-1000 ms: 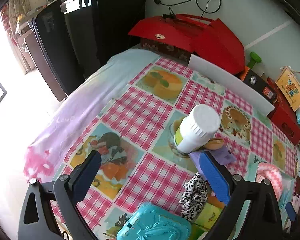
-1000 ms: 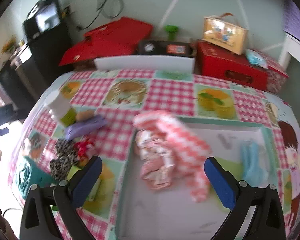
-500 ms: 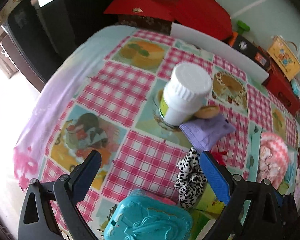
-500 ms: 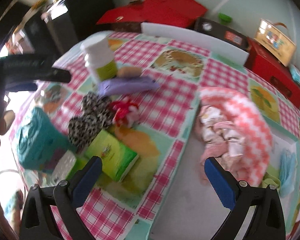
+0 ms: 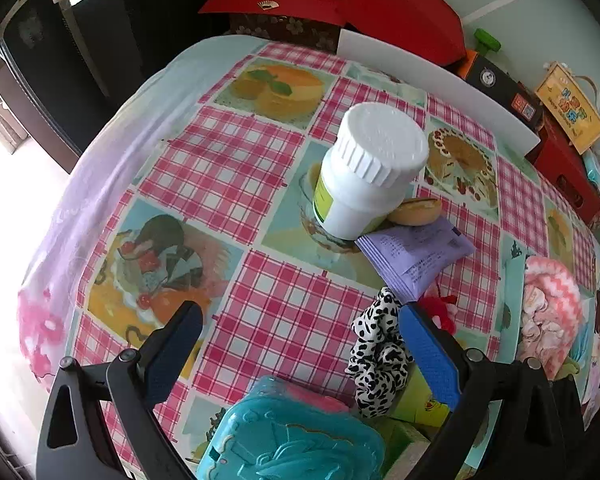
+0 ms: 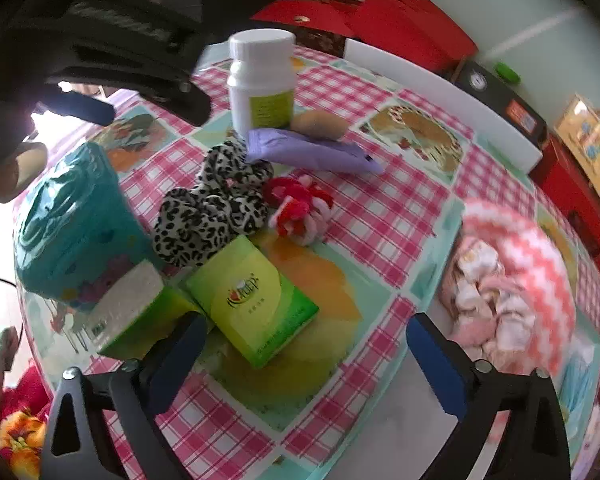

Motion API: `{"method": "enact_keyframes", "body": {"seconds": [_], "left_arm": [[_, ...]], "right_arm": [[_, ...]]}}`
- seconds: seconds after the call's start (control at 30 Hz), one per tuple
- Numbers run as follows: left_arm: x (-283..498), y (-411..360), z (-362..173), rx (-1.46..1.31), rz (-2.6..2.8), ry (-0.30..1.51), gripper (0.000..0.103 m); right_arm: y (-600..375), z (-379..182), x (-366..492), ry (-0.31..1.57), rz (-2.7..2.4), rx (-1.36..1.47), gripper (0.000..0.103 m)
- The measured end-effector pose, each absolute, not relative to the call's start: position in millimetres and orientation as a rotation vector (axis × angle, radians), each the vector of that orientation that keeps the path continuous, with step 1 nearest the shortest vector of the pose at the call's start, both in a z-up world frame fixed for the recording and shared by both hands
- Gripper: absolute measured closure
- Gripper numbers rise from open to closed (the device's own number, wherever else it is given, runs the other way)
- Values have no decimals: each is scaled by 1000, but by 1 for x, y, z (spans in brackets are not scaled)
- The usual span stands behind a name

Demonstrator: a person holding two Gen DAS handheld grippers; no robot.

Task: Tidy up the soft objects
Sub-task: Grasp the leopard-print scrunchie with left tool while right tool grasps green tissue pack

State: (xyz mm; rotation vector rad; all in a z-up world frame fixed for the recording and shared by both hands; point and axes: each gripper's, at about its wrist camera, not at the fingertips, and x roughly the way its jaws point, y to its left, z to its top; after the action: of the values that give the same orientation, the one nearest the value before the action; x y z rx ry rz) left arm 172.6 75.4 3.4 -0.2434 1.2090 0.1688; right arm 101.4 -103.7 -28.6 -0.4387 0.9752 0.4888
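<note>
Risk: right gripper [image 6: 302, 354], jaws wide & empty, may snag green box [image 6: 256, 300] vs leopard scrunchie [image 6: 212, 210]; left gripper [image 5: 300, 346] also wide.

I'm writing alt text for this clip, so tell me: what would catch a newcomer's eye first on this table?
Probably the tall white bottle standing at the far end of the pink checked tablecloth, with a purple packet at its base. In front of it, the leopard-print scrunchie and a red-and-white scrunchie lie side by side. To the right, a pink zigzag cloth sits heaped in a tray.
</note>
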Motion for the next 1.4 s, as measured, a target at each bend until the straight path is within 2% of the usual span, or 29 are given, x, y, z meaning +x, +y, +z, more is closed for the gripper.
{"method": "enact_keyframes", "body": {"seconds": [0.1,0.47,0.57,0.67,0.73,0.9,1.27,1.3,1.37,1.4], "left_arm": [[174,73,2,-238,162,1217,5],[177,69,-4,-232,157,1236,5],[177,67,-5,-228,155,1238,5],[178,66,-6,-224,151,1240,5],[178,65,-7,-221,150,1242,5],[180,58,-9,-197,131,1249,5],[186,23,-12,-104,54,1256,5],[187,20,-12,-100,47,1257,7],[189,13,-15,-90,25,1267,16],[189,10,-17,-89,18,1274,27]], "right_arm": [[-100,-35,103,997,526,-441,15],[-87,-51,110,985,580,-472,15],[-84,-53,109,982,603,-462,19],[-83,-52,110,972,610,-459,26],[-88,-50,112,971,599,-440,37],[-110,-47,127,986,521,-352,52],[-119,-48,134,994,516,-311,52],[-119,-47,134,994,517,-310,52],[-119,-48,134,994,518,-311,52],[-118,-48,134,995,520,-310,52]]}}
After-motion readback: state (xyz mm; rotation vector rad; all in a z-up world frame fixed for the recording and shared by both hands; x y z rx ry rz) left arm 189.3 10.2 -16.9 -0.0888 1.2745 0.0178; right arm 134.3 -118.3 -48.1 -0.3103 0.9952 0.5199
